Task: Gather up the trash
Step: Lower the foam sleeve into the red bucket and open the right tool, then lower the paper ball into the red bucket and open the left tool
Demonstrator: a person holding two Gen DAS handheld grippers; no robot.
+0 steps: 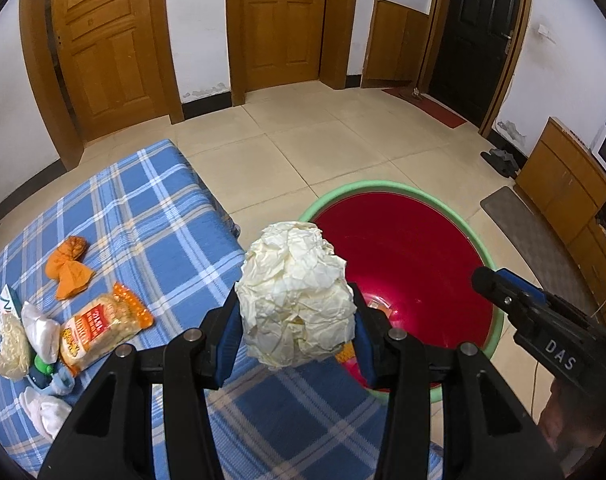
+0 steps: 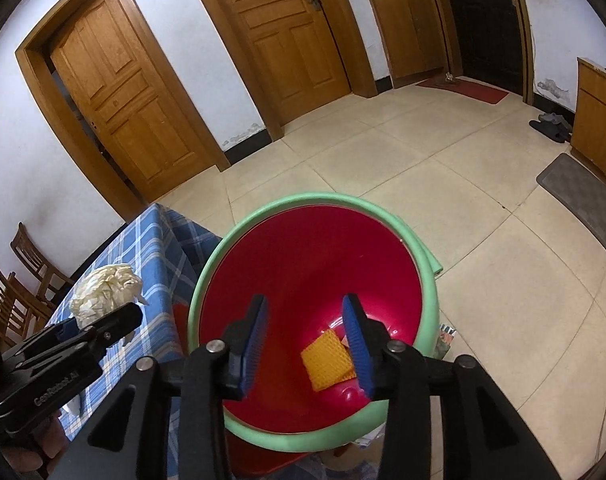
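My left gripper (image 1: 296,304) is shut on a crumpled cream paper ball (image 1: 295,288), held over the table's right edge beside the red bin (image 1: 415,248) with its green rim. In the right wrist view the same ball (image 2: 103,288) and left gripper (image 2: 131,316) show at the left. My right gripper (image 2: 304,302) stands open above the bin (image 2: 303,256), with nothing between its blue pads. An orange waffle-patterned packet (image 2: 329,360) lies on the bin's bottom. On the blue plaid tablecloth (image 1: 143,208) lie an orange wrapper (image 1: 69,268), a snack bag (image 1: 103,326) and white tissues (image 1: 41,330).
The bin stands on a tiled floor just right of the table. Wooden chairs (image 2: 27,276) stand behind the table at the left. A wooden cabinet (image 1: 563,192), a grey mat (image 1: 519,220) and slippers (image 1: 501,160) are at the right.
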